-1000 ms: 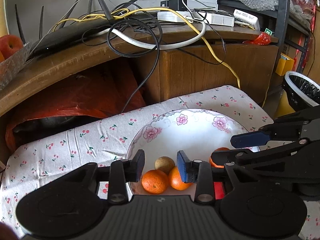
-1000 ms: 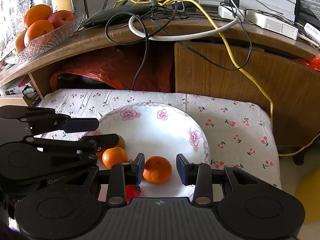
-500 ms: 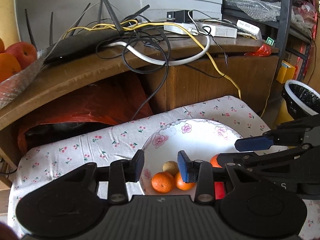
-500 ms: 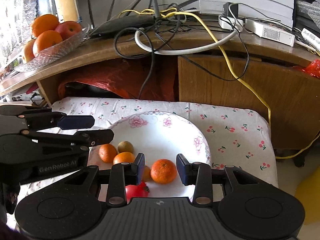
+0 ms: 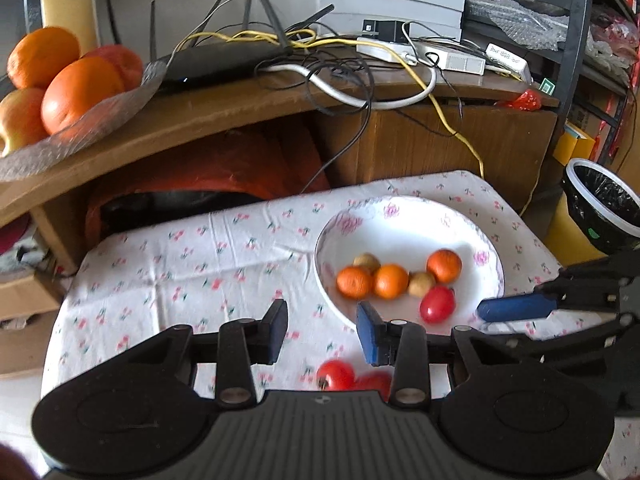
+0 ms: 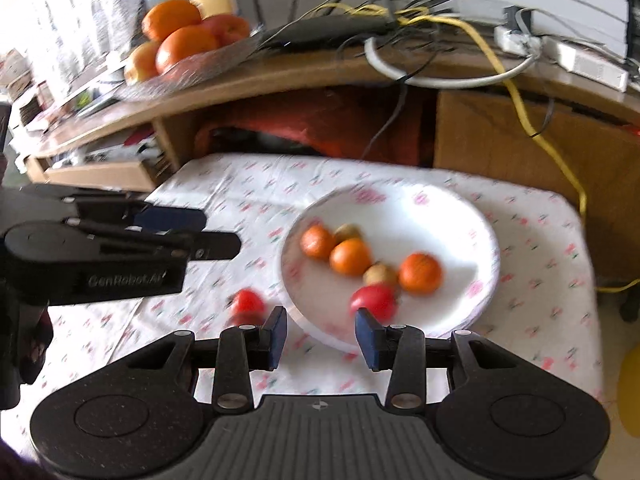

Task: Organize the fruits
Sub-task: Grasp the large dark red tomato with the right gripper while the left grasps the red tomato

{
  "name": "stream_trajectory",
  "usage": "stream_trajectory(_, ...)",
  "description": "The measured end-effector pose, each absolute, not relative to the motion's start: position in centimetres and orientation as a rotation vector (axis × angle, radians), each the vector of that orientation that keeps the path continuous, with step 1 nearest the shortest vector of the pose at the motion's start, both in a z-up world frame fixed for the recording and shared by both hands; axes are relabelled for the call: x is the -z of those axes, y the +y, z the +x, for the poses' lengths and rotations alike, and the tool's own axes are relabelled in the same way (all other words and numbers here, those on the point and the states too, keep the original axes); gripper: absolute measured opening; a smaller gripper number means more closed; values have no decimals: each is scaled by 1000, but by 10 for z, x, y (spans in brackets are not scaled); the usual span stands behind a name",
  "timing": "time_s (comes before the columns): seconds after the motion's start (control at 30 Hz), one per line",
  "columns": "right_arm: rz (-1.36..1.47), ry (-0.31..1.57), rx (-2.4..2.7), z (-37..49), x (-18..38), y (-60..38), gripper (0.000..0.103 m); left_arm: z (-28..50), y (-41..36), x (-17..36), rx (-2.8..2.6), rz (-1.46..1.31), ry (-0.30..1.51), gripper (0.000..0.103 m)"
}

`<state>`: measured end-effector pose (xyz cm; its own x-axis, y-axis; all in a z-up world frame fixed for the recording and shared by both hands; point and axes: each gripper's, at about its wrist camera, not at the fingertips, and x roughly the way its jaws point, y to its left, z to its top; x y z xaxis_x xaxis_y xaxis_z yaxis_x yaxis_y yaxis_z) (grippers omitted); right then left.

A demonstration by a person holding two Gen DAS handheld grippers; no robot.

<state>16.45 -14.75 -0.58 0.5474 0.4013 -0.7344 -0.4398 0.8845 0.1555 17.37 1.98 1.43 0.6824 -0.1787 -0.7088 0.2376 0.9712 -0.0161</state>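
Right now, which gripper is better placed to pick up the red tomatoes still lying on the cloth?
Probably the left gripper. It is open, and the tomatoes lie on the cloth just below its fingertips. The right gripper, also open, sits over the plate.

The plate is white with pink flowers on its rim. In it lie orange tangerines and a red tomato. The cloth is white with small red cherries.

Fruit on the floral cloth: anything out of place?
Yes. Two red tomatoes lie on the cloth outside the plate, near its front rim, while the other fruit sits inside it.
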Motion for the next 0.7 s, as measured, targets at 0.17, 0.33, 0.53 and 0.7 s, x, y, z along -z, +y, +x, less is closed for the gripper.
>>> stream_trajectory(0.17, -74, 885, -558, 158, 16, -124, 39, 162, 34, -12, 233, 66, 799, 46)
stream_trajectory(0.33, -100, 907, -591, 159, 26, -108, 39, 160, 50, -10, 231, 44, 811, 47)
stream_trajectory(0.53, -94, 940, -598, 172, 42, -98, 39, 160, 56, -2, 246, 48, 830, 50)
stream_trajectory(0.7, -102, 958, -606, 177, 48, -94, 38, 163, 54, 4, 262, 57, 847, 50)
